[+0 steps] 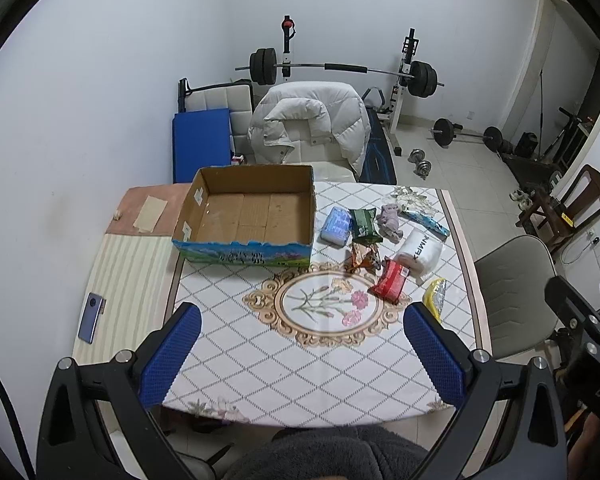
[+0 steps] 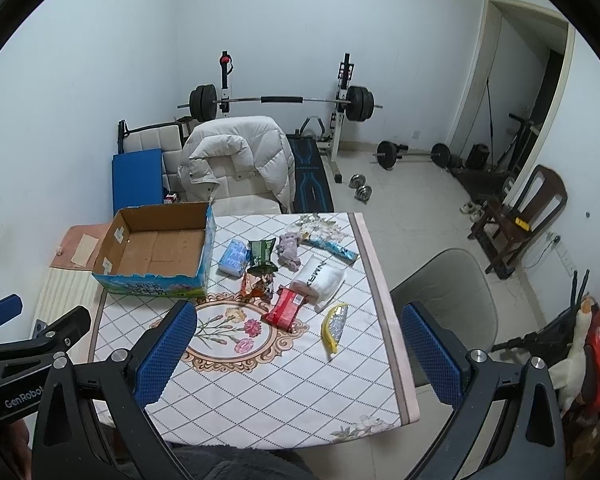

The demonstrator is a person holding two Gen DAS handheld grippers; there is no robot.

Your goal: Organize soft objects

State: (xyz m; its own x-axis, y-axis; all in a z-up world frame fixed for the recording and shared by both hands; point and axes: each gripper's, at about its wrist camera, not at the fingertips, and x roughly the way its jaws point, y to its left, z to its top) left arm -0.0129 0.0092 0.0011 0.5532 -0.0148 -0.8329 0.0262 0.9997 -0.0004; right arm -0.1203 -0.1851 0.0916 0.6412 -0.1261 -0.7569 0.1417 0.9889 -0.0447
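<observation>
An empty cardboard box (image 1: 256, 212) (image 2: 156, 248) stands at the table's far left. To its right lie soft packs: a blue pack (image 1: 336, 226) (image 2: 233, 258), a green pack (image 1: 364, 224) (image 2: 262, 254), a grey plush toy (image 1: 390, 222) (image 2: 289, 250), a white roll (image 1: 418, 254) (image 2: 319, 278), an orange snack bag (image 1: 365, 257), a red pack (image 1: 392, 280) (image 2: 285, 306), a yellow-silver pack (image 1: 436, 296) (image 2: 335, 322). My left gripper (image 1: 302, 324) and right gripper (image 2: 298, 326) are open and empty, held above the table's near edge.
A phone (image 1: 92, 317) lies on the striped mat at the left. A grey chair (image 1: 516, 288) (image 2: 448, 300) stands right of the table. A chair with a white jacket (image 1: 308, 124) stands behind it. Weights and a barbell rack fill the back.
</observation>
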